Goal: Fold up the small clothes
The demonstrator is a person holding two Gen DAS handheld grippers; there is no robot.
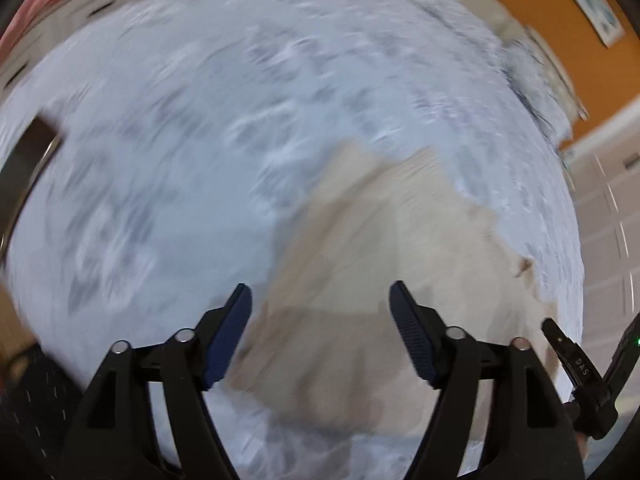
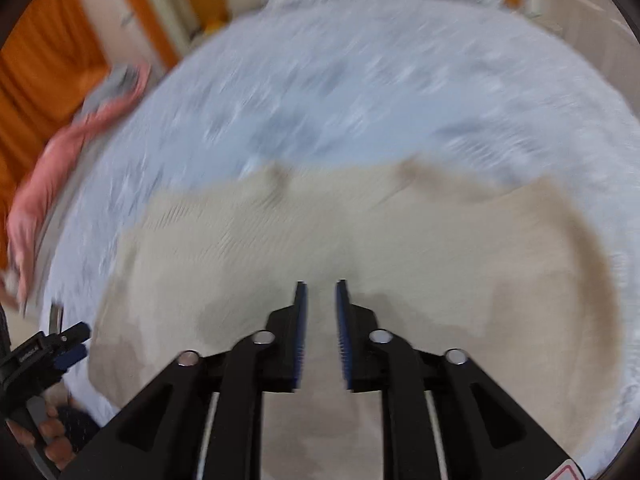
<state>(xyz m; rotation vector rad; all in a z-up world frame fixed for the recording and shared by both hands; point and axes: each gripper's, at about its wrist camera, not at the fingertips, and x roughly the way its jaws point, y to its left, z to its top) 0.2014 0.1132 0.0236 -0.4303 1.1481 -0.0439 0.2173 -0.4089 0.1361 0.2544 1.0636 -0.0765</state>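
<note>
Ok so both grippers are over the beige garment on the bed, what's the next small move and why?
Probably lower the left gripper onto the near edge of the beige garment and pinch it. Its jaws stand wide with nothing between them, and the garment lies spread on the blue bedspread. The right gripper is nearly closed, holding nothing visible.

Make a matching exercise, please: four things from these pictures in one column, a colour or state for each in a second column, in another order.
1. left gripper
2. right gripper
3. garment under the grippers
4. cloth at the bed's edge

a. pink
b. jaws wide apart
c. beige
d. jaws nearly together, holding nothing

Pairs: 1-b, 2-d, 3-c, 4-a
</note>
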